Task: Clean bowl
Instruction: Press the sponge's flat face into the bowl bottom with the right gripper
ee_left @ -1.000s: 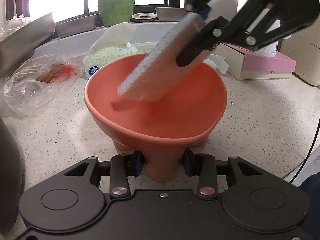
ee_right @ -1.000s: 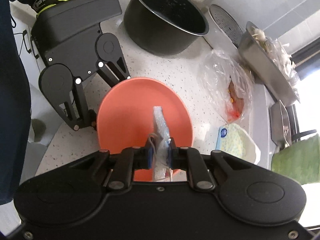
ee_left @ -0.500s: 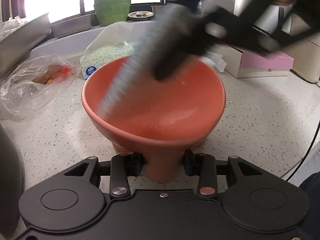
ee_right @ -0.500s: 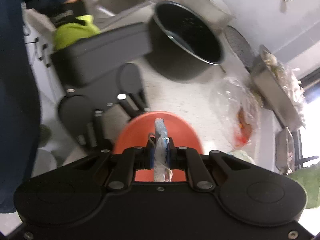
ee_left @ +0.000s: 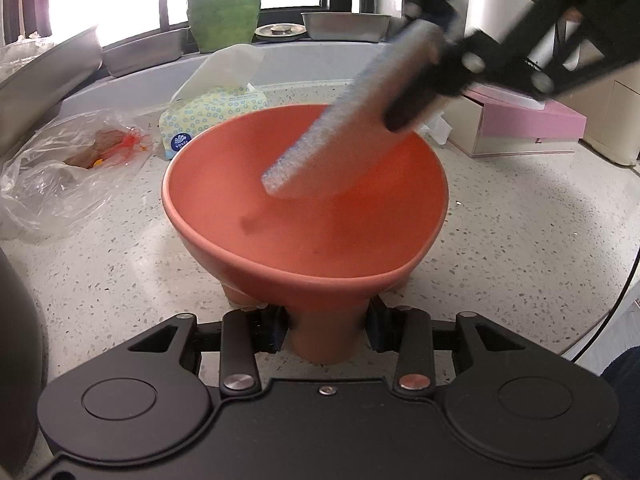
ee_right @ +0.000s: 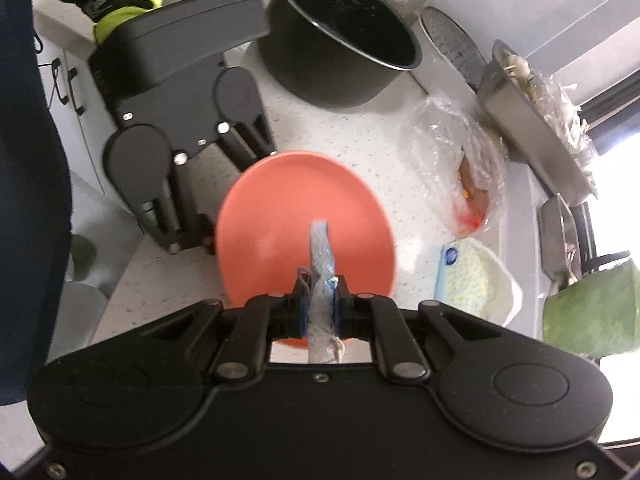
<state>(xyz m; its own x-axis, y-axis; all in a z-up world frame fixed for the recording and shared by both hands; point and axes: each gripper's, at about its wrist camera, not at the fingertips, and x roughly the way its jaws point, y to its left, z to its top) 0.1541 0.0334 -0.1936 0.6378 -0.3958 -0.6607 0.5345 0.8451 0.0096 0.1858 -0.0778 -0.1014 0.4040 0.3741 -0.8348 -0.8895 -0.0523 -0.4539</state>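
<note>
Countertop [ee_left: 520, 240], pale speckled stone, items listed left to right in the left wrist view. Dark pot [ee_right: 340, 36], round, at the far left edge, seen whole in the right wrist view. Clear plastic bag [ee_left: 60, 176] holding orange and brown scraps, lying flat on the counter. Tissue pack [ee_left: 212, 116], pale with a ring pattern, behind the bowl and left of its centre. Green container [ee_left: 224, 0] on the window ledge, with steel trays either side. Coral bowl [ee_left: 304, 216], upright on the counter in mid-frame, its foot gripped from both sides by the left gripper [ee_left: 326, 330], fingers clenched against it. Sponge [ee_left: 340, 120], a flat grey strip with a blue edge, slanting down over the bowl's far rim into the hollow; whether its tip touches the inner wall cannot be told. Right gripper [ee_right: 320, 308], clamped on the sponge's upper end, entering from upper right. Pink box [ee_left: 532, 124], at right, well apart from the bowl.
</note>
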